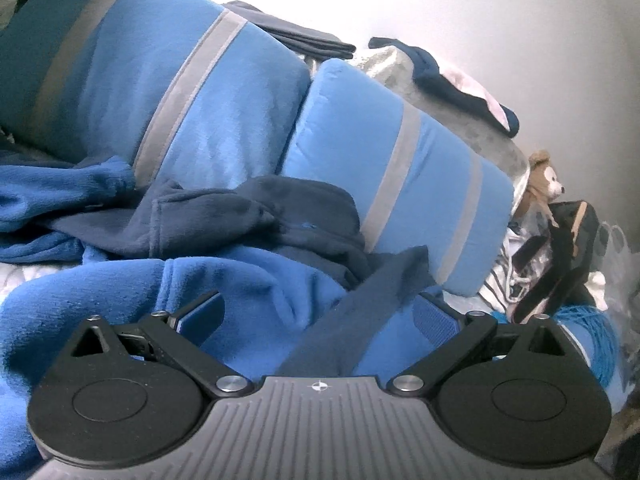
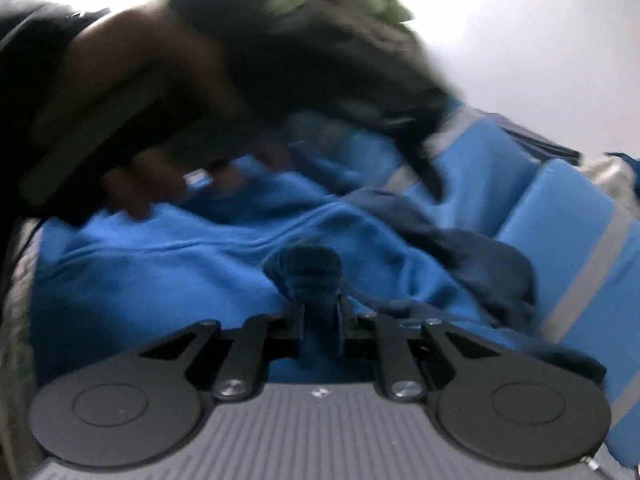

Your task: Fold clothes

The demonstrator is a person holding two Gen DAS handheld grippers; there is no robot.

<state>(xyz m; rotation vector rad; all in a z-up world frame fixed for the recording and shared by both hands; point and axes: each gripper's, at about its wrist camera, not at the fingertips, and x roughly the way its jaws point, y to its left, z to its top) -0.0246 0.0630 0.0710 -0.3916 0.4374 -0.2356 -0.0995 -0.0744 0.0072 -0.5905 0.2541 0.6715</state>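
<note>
The right tongs (image 2: 320,312) clamp a bunched blue garment (image 2: 160,272), angled slightly downward; the left tongs (image 1: 320,312) stand apart.

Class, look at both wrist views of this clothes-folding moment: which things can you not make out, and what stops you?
- Right wrist view: the person's hand and sleeve are smeared by motion blur.
- Right wrist view: the dark blue cloth bunched in the right claw hides its own shape.
- Left wrist view: the blue garment is cut off by the left edge and by the left claw.
</note>
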